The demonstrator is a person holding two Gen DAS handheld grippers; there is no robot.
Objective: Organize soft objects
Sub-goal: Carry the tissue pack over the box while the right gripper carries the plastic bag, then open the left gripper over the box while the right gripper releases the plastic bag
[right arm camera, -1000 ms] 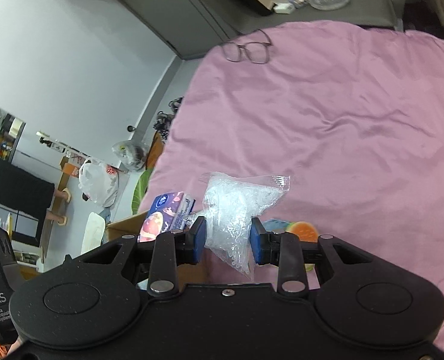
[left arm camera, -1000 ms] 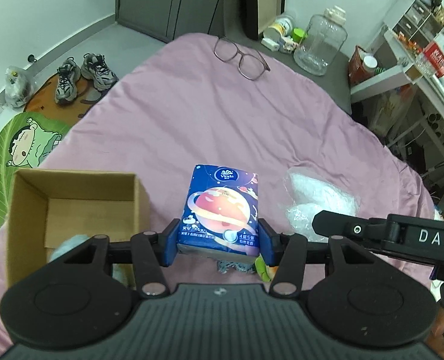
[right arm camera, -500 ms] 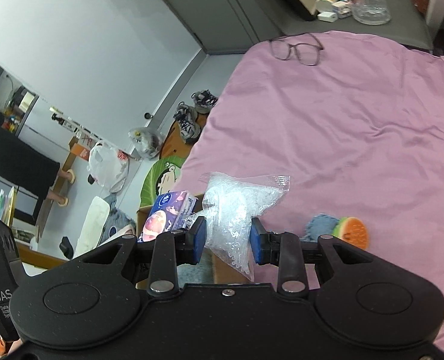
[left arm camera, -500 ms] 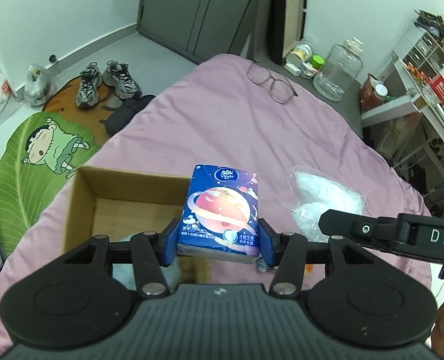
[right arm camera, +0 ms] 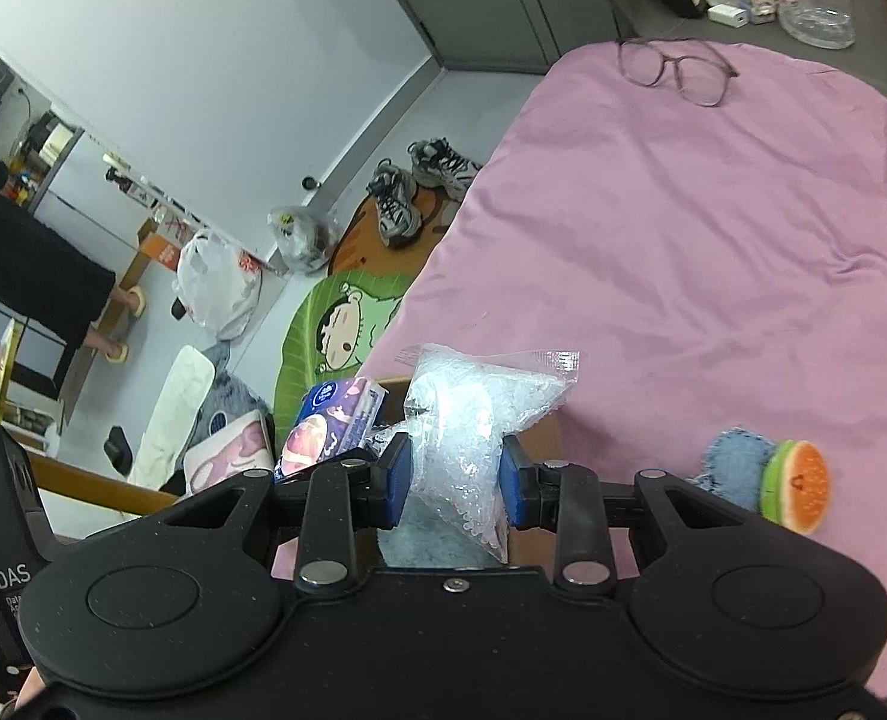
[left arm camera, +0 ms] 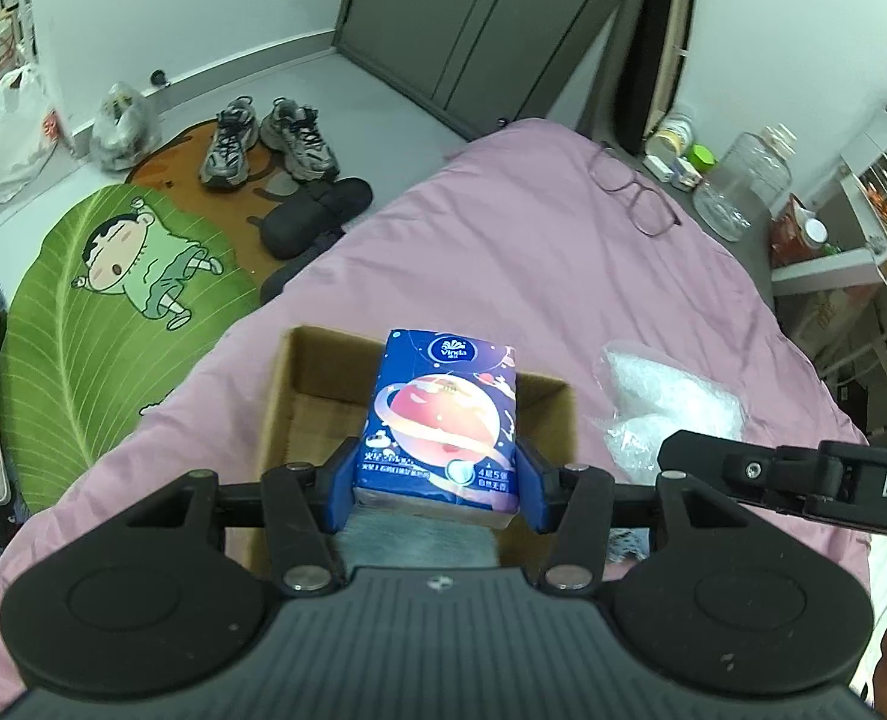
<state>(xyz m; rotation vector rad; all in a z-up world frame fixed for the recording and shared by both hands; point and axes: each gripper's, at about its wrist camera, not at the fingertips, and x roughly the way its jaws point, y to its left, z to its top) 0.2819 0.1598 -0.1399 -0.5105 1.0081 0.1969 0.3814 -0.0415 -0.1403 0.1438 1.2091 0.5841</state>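
Observation:
My left gripper (left arm camera: 437, 480) is shut on a blue Vinda tissue pack (left arm camera: 443, 420) and holds it above the open cardboard box (left arm camera: 287, 384) on the pink bed. A grey-blue soft thing (left arm camera: 419, 540) lies in the box under the pack. My right gripper (right arm camera: 454, 474) is shut on a clear plastic bag of white beads (right arm camera: 473, 420), held just right of the box. The bag (left arm camera: 665, 396) and the right gripper's side also show in the left wrist view. The tissue pack (right arm camera: 329, 420) also shows in the right wrist view.
A blue and orange-green plush toy (right arm camera: 767, 474) lies on the pink bedspread (right arm camera: 713, 240). Glasses (left arm camera: 635, 198) lie at the bed's far end. Sneakers (left arm camera: 263, 138) and a green cartoon mat (left arm camera: 107, 300) are on the floor left of the bed.
My left gripper has moved left with the tissue pack, from beside the box to over it. My right gripper has moved the same way, still holding the bead bag.

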